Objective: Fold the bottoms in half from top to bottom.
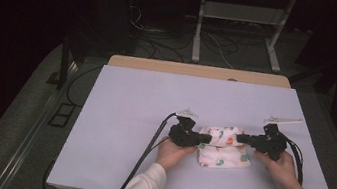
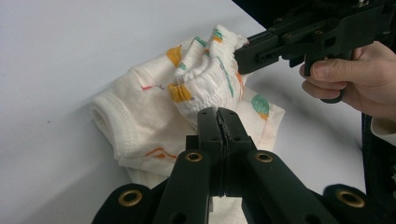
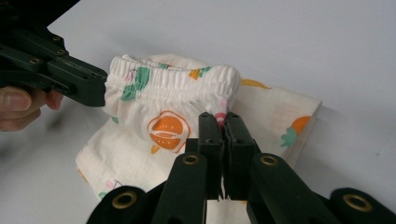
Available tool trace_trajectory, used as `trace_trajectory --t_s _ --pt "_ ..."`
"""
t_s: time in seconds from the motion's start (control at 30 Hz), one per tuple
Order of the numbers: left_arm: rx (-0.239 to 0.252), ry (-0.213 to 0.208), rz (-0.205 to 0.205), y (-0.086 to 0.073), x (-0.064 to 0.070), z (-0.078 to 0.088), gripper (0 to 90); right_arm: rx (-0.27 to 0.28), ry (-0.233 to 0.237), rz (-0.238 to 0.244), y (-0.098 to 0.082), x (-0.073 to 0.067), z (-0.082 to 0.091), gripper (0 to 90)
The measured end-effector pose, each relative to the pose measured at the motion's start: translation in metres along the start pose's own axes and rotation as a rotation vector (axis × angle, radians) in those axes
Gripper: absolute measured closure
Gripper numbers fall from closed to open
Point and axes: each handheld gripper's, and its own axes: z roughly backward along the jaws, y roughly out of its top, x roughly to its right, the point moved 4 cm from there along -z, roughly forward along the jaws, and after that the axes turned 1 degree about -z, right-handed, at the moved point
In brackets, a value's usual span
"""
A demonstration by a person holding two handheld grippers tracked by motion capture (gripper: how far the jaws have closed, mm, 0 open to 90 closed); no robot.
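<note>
Both grippers are clamped shut on the cloth [image 1: 225,146], each pinching one end of its elastic band: left gripper [image 1: 205,138], right gripper [image 1: 242,137]. The band is lifted and the rest lies on the table [image 1: 128,114], lower centre of the high view. Fruit print, no readable text. Bare tabletop all around.

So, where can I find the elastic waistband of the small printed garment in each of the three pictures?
High view: the waistband lies right of centre, stretched between the left gripper and the right gripper.
Left gripper view: the waistband is at upper centre, bunched.
Right gripper view: the waistband runs across the upper centre.
Shared landmark: the white table.
</note>
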Motion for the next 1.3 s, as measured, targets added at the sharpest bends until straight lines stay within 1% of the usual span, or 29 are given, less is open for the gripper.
trace_trajectory --t_s 0.13,0.3,0.47,0.57,0.6,0.73,0.83,0.93,1.0,1.13,1.23,1.3 --pt "-0.009 0.001 -0.004 -0.002 0.001 -0.001 88.0 -0.008 0.001 -0.002 -0.003 0.000 0.001 85.6" --pt "-0.016 -0.007 -0.013 -0.003 0.004 -0.002 88.0 -0.020 -0.005 -0.002 -0.005 0.000 0.002 85.5" --pt "-0.035 -0.007 -0.024 -0.005 0.005 -0.003 88.0 -0.029 -0.005 -0.004 -0.008 0.000 0.003 85.3" --pt "-0.042 -0.007 -0.021 -0.008 0.006 -0.004 88.0 -0.033 -0.005 0.001 -0.009 -0.001 0.003 85.2" --pt "-0.050 -0.006 -0.028 -0.009 0.006 -0.005 88.0 -0.037 -0.005 0.003 -0.009 -0.001 0.003 85.2" --pt "-0.061 -0.006 -0.029 -0.012 0.006 -0.005 88.0 -0.055 -0.006 0.007 -0.012 -0.002 0.003 84.7" --pt "-0.073 -0.006 -0.036 -0.013 0.006 -0.006 88.0 -0.062 -0.008 0.009 -0.016 -0.003 0.004 82.8" --pt "-0.082 -0.004 -0.048 -0.014 0.007 -0.006 88.0 -0.065 -0.009 0.000 -0.019 -0.003 0.005 75.7" --pt "-0.092 -0.006 -0.060 -0.015 0.006 -0.006 88.0 -0.066 -0.004 -0.003 -0.019 -0.003 0.007 66.9" --pt "-0.094 -0.012 -0.071 -0.015 0.008 -0.007 88.0 -0.061 0.023 -0.005 -0.018 -0.005 0.010 50.9" --pt "-0.095 -0.013 -0.074 -0.015 0.008 -0.007 88.0 -0.054 0.011 0.001 -0.016 -0.007 0.011 44.1" --pt "-0.094 -0.014 -0.074 -0.015 0.008 -0.007 88.0 -0.052 0.015 0.012 -0.014 -0.008 0.012 41.7"
